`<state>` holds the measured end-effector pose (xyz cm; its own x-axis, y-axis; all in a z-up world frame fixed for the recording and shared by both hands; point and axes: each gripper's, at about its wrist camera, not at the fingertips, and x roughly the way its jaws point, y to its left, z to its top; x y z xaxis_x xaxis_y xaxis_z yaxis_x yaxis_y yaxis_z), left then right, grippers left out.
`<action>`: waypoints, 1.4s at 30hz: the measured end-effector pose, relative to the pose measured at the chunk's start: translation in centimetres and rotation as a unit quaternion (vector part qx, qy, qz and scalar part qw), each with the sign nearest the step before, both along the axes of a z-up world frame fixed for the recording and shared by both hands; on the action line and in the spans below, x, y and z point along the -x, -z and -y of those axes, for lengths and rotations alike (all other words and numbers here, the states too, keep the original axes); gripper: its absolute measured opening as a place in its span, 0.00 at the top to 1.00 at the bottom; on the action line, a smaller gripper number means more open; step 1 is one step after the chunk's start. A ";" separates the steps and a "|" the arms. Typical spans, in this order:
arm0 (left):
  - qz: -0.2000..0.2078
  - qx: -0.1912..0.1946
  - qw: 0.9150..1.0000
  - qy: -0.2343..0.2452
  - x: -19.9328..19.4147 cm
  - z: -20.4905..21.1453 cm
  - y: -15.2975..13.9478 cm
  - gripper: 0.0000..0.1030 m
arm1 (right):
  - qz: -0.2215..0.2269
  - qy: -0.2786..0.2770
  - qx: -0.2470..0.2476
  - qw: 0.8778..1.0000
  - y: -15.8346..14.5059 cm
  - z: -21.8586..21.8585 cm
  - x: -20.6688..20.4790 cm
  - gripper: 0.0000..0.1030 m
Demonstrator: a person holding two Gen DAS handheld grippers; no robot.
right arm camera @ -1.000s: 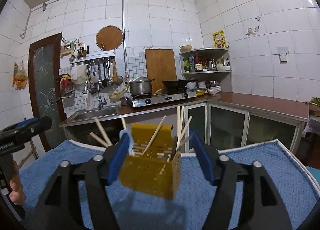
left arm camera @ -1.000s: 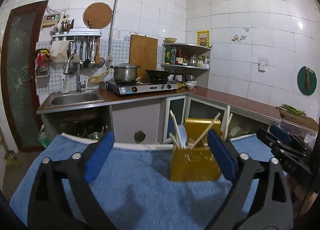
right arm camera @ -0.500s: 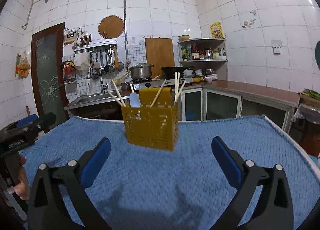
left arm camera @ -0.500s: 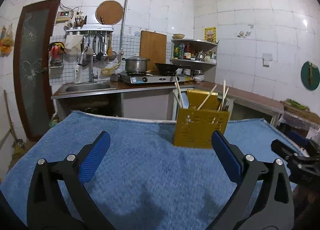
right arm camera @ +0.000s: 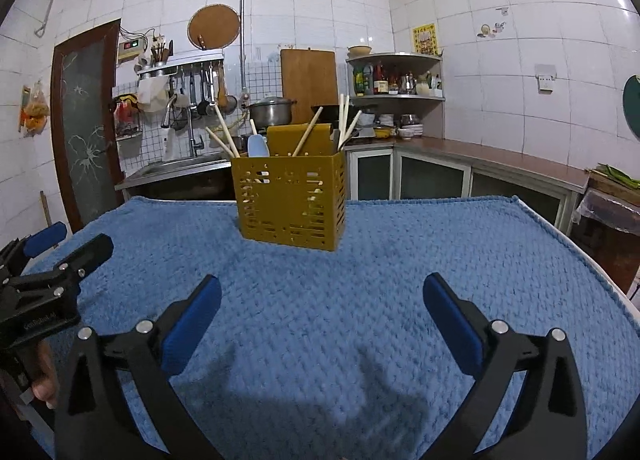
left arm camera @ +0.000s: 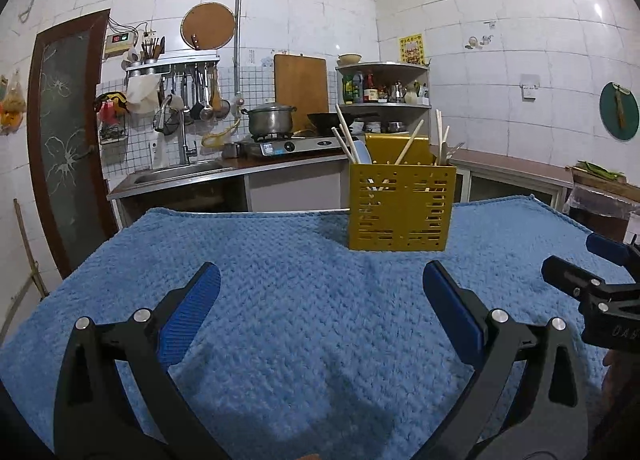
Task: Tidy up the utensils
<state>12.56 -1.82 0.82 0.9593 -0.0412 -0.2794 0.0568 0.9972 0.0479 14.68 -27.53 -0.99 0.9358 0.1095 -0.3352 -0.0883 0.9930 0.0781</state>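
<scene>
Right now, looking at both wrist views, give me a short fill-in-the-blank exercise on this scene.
1. The holder on the towel is ____ in colour.
2. The left tool has its jaws ____.
3. The right tool grips ____.
4. The wooden chopsticks stand ____ the holder.

Missing words: yellow; open; nothing; inside

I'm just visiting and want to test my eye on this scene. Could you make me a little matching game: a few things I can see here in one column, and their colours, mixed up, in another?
Things:
1. utensil holder
2. towel
3. chopsticks
4. cooking pot

Colours:
A. blue
B. silver metal
C. mustard yellow
D. pale wood

Pairs: 1-C, 2-A, 3-D, 4-B
</scene>
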 end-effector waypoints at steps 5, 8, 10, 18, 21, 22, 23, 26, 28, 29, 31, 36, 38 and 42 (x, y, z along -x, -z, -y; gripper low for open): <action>-0.006 0.004 1.000 0.002 -0.1 -0.1 0.1 0.05 | 0.014 0.013 0.001 1.000 -0.1 0.2 0.6 0.04; -0.009 0.008 1.000 -0.001 -0.2 -0.4 0.0 0.05 | 0.011 0.017 0.001 1.000 -0.2 0.3 0.3 0.04; -0.010 0.009 1.000 -0.004 -0.2 -0.5 0.1 0.05 | 0.008 0.019 -0.001 1.000 -0.1 0.4 0.2 0.04; -0.011 0.007 1.000 -0.011 -0.2 -0.5 0.0 0.05 | 0.023 0.029 0.004 0.999 -0.5 0.2 0.6 0.04; -0.014 0.006 1.000 -0.013 -0.3 -0.6 0.0 0.05 | 0.032 0.028 0.011 0.999 -0.7 -0.1 0.9 0.04; -0.014 0.007 1.000 -0.013 -0.3 -0.6 0.1 0.05 | 0.034 0.028 0.013 0.999 -0.7 -0.2 1.0 0.04; -0.015 0.007 1.000 -0.013 -0.4 -0.7 0.1 0.05 | 0.036 0.026 0.014 0.999 -0.8 -0.3 1.1 0.04; -0.017 0.005 1.000 -0.012 -0.4 -0.6 0.1 0.05 | 0.041 0.025 0.015 0.999 -0.9 -0.3 1.3 0.04; -0.017 0.004 1.000 -0.013 -0.5 -0.6 0.1 0.05 | 0.041 0.025 0.015 0.999 -0.9 -0.3 1.3 0.04; -0.016 0.005 1.000 -0.014 -0.4 -0.5 0.1 0.05 | 0.041 0.025 0.015 0.999 -0.9 -0.3 1.3 0.04; -0.016 0.004 1.000 -0.016 -0.5 -0.5 0.1 0.05 | 0.041 0.024 0.014 0.999 -0.9 -0.3 1.4 0.04; -0.015 0.004 1.000 -0.017 -0.5 -0.5 0.1 0.05 | 0.042 0.024 0.017 0.999 -0.9 -0.4 1.4 0.04; -0.014 0.003 1.000 -0.017 -0.5 -0.5 0.0 0.05 | 0.042 0.024 0.016 0.999 -0.9 -0.4 1.4 0.04; -0.014 0.003 1.000 -0.017 -0.5 -0.5 0.0 0.05 | 0.043 0.024 0.016 0.999 -0.9 -0.4 1.4 0.04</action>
<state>13.08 -1.31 0.78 0.9520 -0.0113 -0.3059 0.0250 0.9988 0.0409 13.25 -27.15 -0.09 0.9650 0.0539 -0.2566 -0.0450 0.9982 0.0405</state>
